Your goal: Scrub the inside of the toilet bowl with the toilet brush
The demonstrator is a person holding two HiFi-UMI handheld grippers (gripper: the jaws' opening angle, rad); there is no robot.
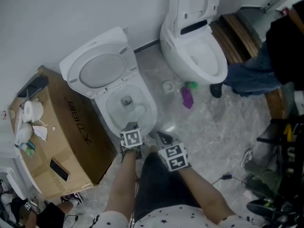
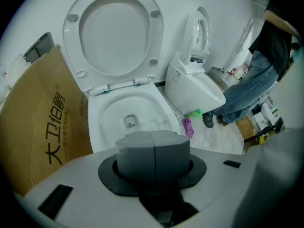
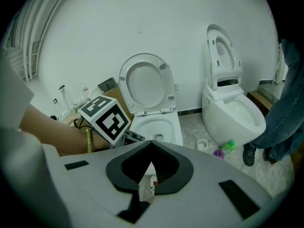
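Observation:
The open toilet (image 1: 151, 106) stands by the wall with its seat and lid (image 1: 100, 69) raised; its bowl (image 2: 110, 109) holds nothing but the drain hole. No toilet brush shows in any view. My left gripper (image 1: 130, 126) hovers at the bowl's front rim, jaws shut together with nothing between them (image 2: 153, 148). My right gripper (image 1: 162, 137) hangs just right of it over the floor, pointing toward the same toilet (image 3: 156, 125). Its jaws (image 3: 151, 148) meet at the tip and hold nothing.
A cardboard box (image 1: 66, 132) with clutter on top stands left of the toilet. A second toilet (image 1: 197, 51) is to the right. Between them on the floor lie a purple and green item (image 1: 188, 96) and a small white round thing (image 1: 167, 86). A person in jeans (image 1: 256, 77) stands at the right.

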